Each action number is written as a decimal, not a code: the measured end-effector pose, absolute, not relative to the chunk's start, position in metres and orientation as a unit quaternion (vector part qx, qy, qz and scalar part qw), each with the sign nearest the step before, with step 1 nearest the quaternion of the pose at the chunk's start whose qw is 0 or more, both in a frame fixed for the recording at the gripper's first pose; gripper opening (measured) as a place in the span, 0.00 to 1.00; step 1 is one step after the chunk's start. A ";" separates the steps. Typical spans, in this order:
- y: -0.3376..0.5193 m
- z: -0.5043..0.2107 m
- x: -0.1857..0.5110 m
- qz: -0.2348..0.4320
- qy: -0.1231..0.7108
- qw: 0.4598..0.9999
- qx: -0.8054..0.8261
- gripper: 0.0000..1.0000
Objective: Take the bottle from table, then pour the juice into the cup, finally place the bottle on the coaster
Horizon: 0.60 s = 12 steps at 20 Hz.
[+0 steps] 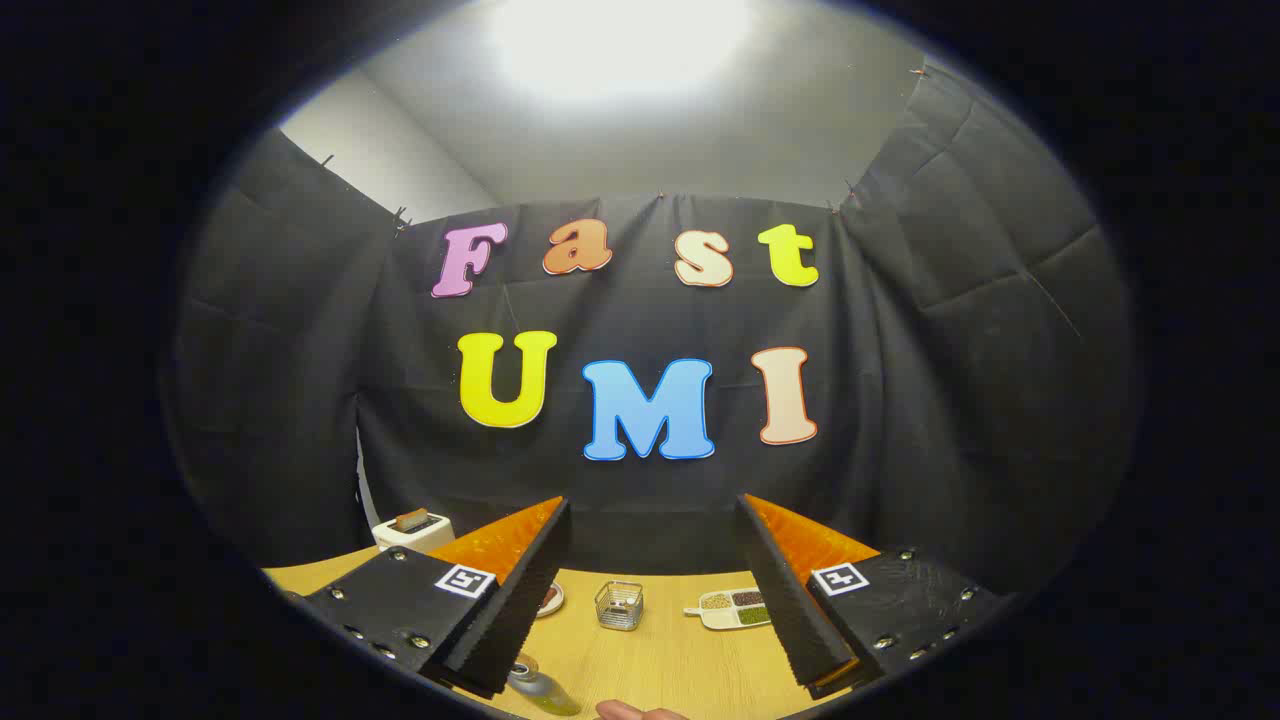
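You are holding the claw [655, 580] wide and empty, starting the take. The bottle [540, 688] is lying at the bench's [660, 665] near edge, below the left finger; dip toward it.

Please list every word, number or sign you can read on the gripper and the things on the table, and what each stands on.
No readable text.
Marker tags on the gripper: black-and-white square patterns, no words.
Bottle: any label is too blurred to read.
Cup and divided dish: too small to tell.
The gripper is open above the table, with nothing held.
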<state>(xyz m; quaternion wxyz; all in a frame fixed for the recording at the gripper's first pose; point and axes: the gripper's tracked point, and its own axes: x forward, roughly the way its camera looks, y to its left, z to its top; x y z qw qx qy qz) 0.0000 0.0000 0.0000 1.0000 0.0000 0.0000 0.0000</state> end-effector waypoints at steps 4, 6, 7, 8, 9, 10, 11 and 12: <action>-0.003 -0.006 0.003 -0.003 0.009 1.000 0.012 1.00; -0.007 -0.006 0.003 -0.008 0.009 1.000 0.012 0.99; -0.006 -0.005 0.003 -0.008 0.009 1.000 0.009 0.99; -0.007 -0.006 0.002 -0.010 0.010 1.000 0.008 0.99; -0.007 -0.006 0.001 -0.010 0.011 1.000 0.006 0.99; -0.004 -0.007 0.001 -0.007 0.013 1.000 0.004 0.99; -0.002 -0.008 0.001 -0.006 0.016 1.000 0.002 0.99; -0.002 -0.011 0.001 -0.005 0.019 1.000 0.000 0.99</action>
